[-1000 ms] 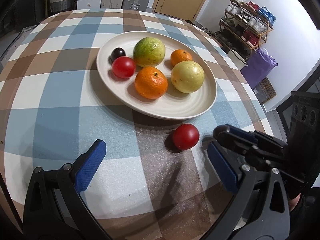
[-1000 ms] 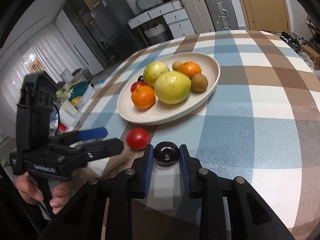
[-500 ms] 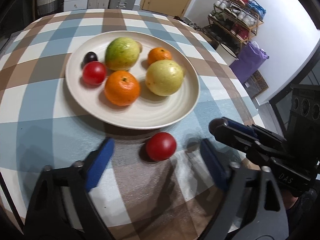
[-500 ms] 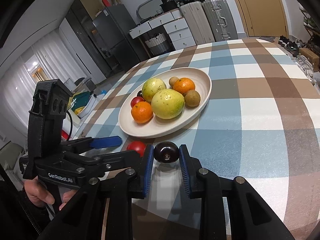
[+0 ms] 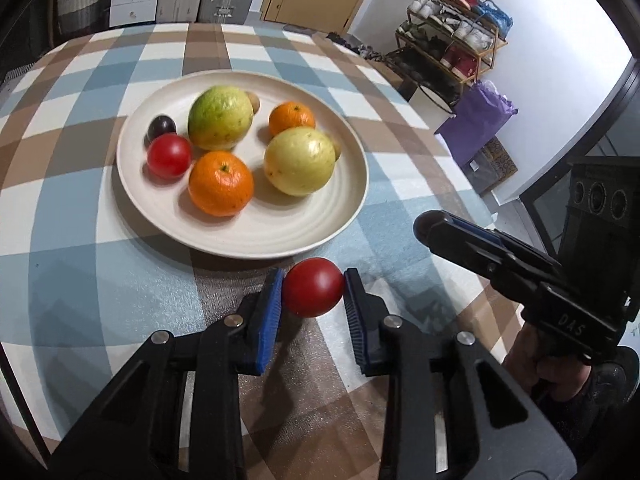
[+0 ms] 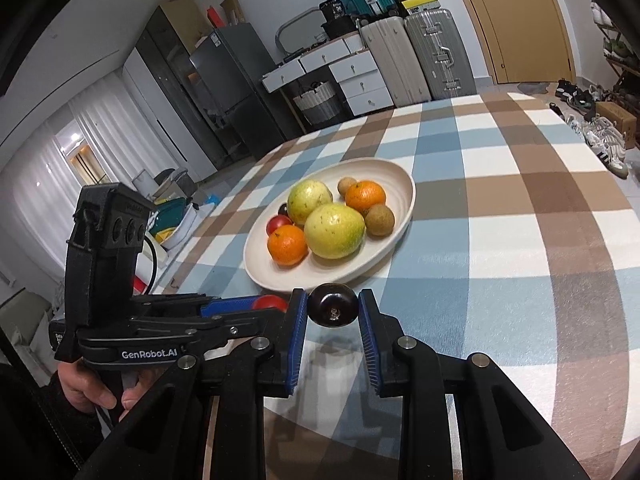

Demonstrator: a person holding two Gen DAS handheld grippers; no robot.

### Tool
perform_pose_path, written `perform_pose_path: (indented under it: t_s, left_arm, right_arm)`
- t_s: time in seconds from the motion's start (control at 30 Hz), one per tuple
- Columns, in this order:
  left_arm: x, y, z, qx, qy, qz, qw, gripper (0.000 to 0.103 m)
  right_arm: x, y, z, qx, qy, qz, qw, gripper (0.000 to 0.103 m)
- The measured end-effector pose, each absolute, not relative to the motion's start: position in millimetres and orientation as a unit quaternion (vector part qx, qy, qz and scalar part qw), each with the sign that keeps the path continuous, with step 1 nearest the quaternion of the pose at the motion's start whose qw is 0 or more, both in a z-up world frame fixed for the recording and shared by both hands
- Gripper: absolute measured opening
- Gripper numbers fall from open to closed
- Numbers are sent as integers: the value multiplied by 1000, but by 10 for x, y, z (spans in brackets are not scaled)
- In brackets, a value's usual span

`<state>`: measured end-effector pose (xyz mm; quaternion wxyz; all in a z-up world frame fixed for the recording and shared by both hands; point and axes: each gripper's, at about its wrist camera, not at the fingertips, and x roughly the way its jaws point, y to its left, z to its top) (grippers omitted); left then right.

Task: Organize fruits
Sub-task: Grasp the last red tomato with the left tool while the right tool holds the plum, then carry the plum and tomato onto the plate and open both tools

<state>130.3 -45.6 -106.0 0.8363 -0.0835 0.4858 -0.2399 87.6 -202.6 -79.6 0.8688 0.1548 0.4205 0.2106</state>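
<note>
A red tomato (image 5: 313, 287) sits on the checked tablecloth just in front of the cream plate (image 5: 256, 236). My left gripper (image 5: 313, 278) is closing on it, and both blue pads touch its sides. The right gripper (image 6: 333, 300) is shut on a dark plum (image 6: 333, 310) and holds it a little above the cloth, near the plate's front rim (image 6: 404, 200). In the left wrist view the right gripper (image 5: 424, 228) reaches in from the right. The plate holds two oranges, a green and a yellow round fruit, a tomato (image 5: 169, 156), a plum (image 5: 161, 128) and small brown fruits.
The round table (image 6: 520, 184) is covered with a blue, brown and white check cloth. A shoe rack (image 5: 452, 44) and a purple bag (image 5: 476, 120) stand beyond its right edge. Drawers and suitcases (image 6: 404, 60) line the far wall.
My left jaws have come together from wide open onto the red tomato. The right gripper has lifted slightly with the dark plum still in it.
</note>
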Motion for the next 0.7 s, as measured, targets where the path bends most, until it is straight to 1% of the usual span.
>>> perform_pose_path:
  t_s: [0.3,0.7]
  left_arm:
    - [1477,-202,-712,-102,454,-238,852,27]
    - [1945,-49,-408,-116,440,-237,858,27]
  right_arm:
    - [1010,-2006,-584,151,399,218,878,26]
    - [1527,-1921,-371,154,387,231,879,26]
